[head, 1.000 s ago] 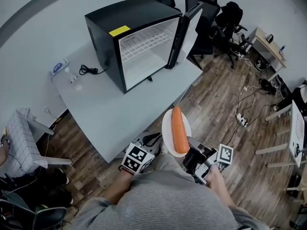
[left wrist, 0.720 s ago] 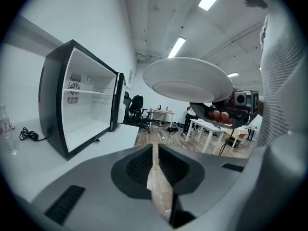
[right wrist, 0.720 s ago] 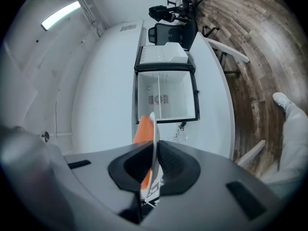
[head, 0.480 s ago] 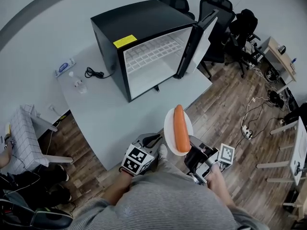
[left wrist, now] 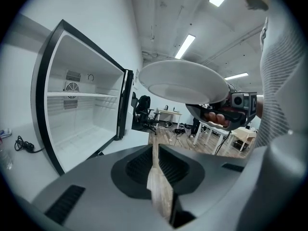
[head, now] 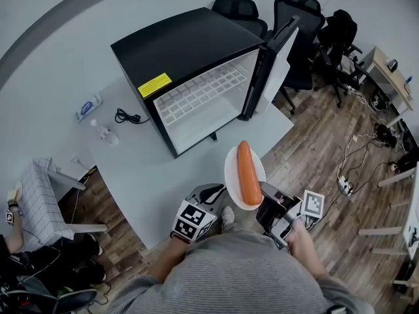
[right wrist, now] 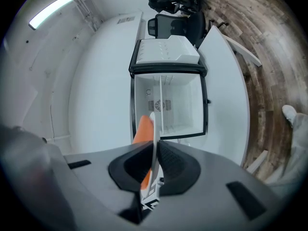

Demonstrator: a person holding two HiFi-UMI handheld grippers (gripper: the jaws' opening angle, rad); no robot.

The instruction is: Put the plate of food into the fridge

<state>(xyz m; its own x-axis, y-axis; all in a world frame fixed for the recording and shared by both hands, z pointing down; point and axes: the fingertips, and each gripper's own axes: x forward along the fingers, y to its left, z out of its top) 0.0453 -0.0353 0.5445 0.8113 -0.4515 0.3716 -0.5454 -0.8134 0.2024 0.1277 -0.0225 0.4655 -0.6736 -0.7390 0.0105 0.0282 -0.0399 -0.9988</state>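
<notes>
A white plate (head: 231,170) with a long orange carrot (head: 247,174) lying across it hangs level in front of my body, my right gripper (head: 264,200) shut on its near rim. In the right gripper view the plate (right wrist: 154,137) shows edge-on between the jaws with the carrot (right wrist: 142,129) on its left. The black mini fridge (head: 190,64) stands on the white table (head: 157,165), its door (head: 275,54) swung open and its white inside bare. My left gripper (head: 211,192) is low beside the plate, shut and empty; its view shows the plate's underside (left wrist: 183,81).
A coiled black cable (head: 126,116), a small bottle (head: 103,133) and a wipes pack (head: 87,107) lie on the table left of the fridge. Office chairs (head: 308,25) and desks stand on the wood floor to the right. A white chair (head: 39,201) stands at the left.
The fridge and table have come nearer and shifted left in the head view as I step forward. The plate stays held in the right gripper, level, with the carrot on it.
</notes>
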